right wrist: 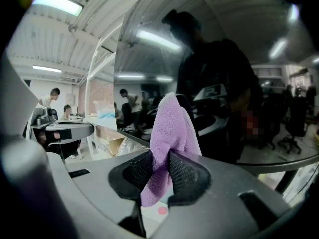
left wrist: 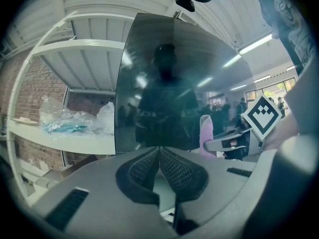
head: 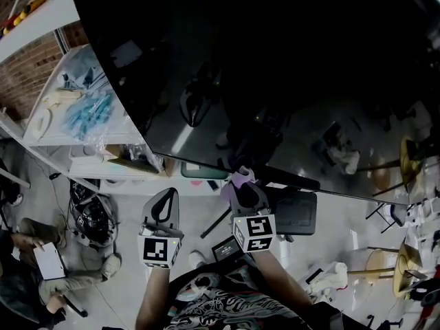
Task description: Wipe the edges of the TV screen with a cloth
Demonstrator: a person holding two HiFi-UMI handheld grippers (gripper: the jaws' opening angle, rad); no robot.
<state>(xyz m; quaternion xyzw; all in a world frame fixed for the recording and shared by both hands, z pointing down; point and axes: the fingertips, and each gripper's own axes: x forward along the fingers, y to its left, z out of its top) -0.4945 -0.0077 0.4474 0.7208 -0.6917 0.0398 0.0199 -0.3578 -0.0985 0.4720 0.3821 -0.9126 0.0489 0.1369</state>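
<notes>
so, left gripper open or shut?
Shut and empty. The left gripper has its jaws pressed together, nothing between; the purple cloth sits in the right gripper.

L hand-held gripper (left wrist: 159,151) closed, R hand-held gripper (right wrist: 160,157) clamping cloth (right wrist: 172,122).

TV screen (head: 275,81): we see it run out past the head view's 12 and 3 o'clock edges.
Cloth (right wrist: 172,126): we lose its middle between the jaws of the right gripper (right wrist: 159,164).
Contact: we cannot tell whether the Cloth touches the TV screen.

No text or number is legible (too dim, too blurred).
</notes>
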